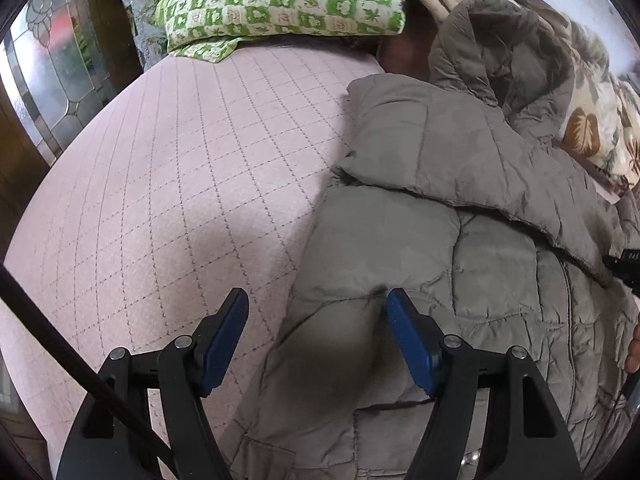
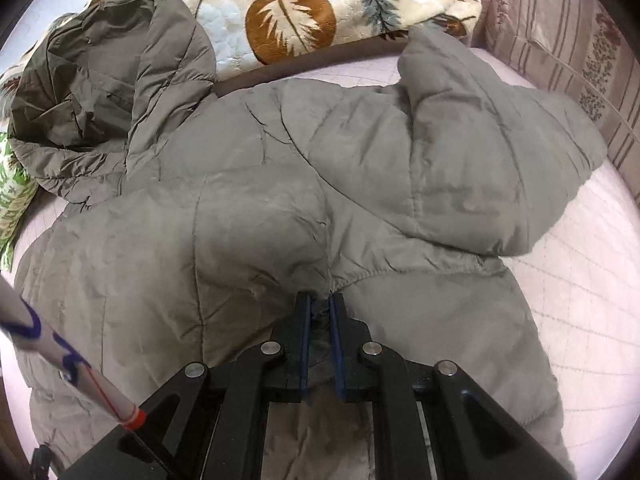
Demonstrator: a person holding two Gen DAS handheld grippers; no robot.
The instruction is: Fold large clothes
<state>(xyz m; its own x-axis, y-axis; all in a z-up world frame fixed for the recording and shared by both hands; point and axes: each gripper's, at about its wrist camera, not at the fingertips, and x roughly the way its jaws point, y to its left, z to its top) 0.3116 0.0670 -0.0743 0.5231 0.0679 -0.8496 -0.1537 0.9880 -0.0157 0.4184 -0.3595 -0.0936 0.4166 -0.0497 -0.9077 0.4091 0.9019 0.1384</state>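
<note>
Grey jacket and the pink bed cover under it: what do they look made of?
Grey jacket: looks like thin synthetic shell over padding, matte with faint sheen; stitched puffy panels and fine crinkles suggest it. Pink bed cover: seemingly soft quilted fabric, matte, with diamond stitch lines.

Soft, even daylight in both views; no hard glare. Heavy fisheye bending toward the rims, black vignette at every corner. Left wrist view: broad diffuse shadow on the pink quilted bed cover (image 1: 168,184), darker shade pooled on the grey padded jacket (image 1: 460,208) between the fingers (image 1: 224,340). Bright patterned glass (image 1: 48,80) at far left, slightly blown out. Right wrist view: mild softness across the jacket, striped tube (image 2: 60,364) at lower left out of focus.
</note>
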